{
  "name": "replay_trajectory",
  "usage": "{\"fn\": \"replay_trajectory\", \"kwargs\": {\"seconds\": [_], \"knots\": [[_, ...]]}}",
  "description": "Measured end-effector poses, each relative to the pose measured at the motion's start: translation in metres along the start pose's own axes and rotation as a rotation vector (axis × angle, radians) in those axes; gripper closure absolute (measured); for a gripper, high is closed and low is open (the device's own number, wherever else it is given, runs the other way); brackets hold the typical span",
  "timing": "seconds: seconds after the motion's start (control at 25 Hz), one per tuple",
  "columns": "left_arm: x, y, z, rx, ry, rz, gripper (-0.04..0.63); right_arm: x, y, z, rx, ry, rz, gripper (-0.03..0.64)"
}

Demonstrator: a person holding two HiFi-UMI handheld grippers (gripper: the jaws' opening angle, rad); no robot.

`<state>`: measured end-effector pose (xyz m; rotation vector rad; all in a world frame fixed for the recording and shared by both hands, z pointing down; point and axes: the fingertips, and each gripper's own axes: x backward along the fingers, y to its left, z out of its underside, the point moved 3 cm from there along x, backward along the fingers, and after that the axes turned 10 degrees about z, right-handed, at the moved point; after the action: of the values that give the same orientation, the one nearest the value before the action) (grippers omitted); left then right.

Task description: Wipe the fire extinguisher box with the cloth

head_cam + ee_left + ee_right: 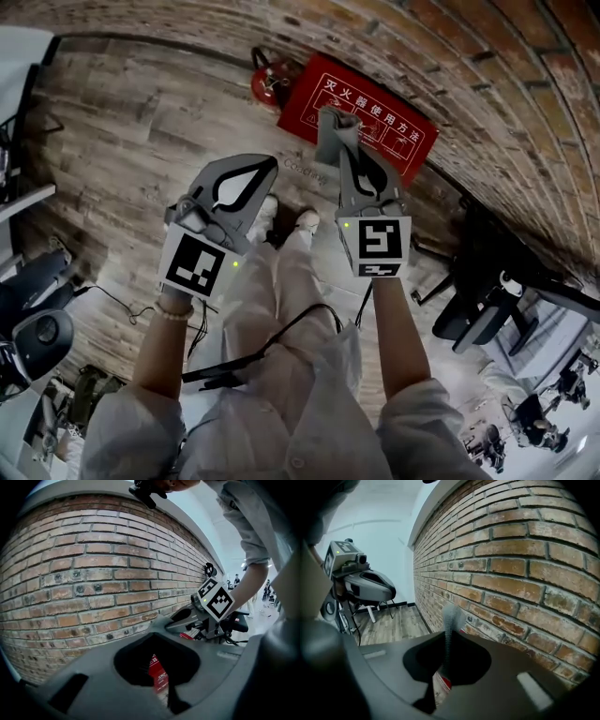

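Observation:
The red fire extinguisher box with white print stands on the floor against the brick wall. My right gripper is shut on a grey cloth, which sticks out past its tips over the box's near left part. In the right gripper view the cloth rises from the closed jaws in front of the bricks. To the left, my left gripper hangs over the floor short of the box, shut with nothing in it. Through its jaw opening a bit of the red box shows.
A red fire extinguisher stands left of the box by the brick wall. The person's legs and white shoes are below the grippers on the wood floor. Black chairs stand at the right, dark equipment at the left.

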<state>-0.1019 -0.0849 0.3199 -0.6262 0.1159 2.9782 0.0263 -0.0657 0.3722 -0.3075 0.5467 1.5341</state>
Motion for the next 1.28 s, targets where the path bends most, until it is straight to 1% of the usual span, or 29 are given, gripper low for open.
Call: {"fn": "replay_trajectory", "kwargs": {"seconds": [0.12,0.28,0.48,0.8,0.92,1.04,1.28], "knots": [[-0.005,0.006,0.008,0.000,0.004,-0.012,0.598,-0.020,0.005,0.003,0.022,0.003,-0.016,0.592],[-0.011,0.015,0.015,0.018,-0.021,-0.037,0.598,-0.045,0.006,0.007,0.038,0.004,-0.019,0.592],[-0.014,0.031,0.025,0.031,-0.025,-0.067,0.598,-0.080,0.008,0.013,0.056,0.018,-0.027,0.592],[-0.013,0.043,0.043,0.042,-0.001,-0.089,0.598,-0.127,0.018,0.019,0.148,0.023,-0.070,0.592],[-0.013,0.044,0.047,0.043,-0.008,-0.088,0.598,-0.142,0.017,0.022,0.153,0.031,-0.062,0.592],[-0.012,0.044,0.050,0.060,-0.008,-0.093,0.598,-0.156,0.016,0.025,0.147,0.042,-0.049,0.592],[-0.015,0.044,0.056,0.084,-0.002,-0.099,0.598,-0.181,0.009,0.038,0.127,0.093,-0.010,0.592]]}}
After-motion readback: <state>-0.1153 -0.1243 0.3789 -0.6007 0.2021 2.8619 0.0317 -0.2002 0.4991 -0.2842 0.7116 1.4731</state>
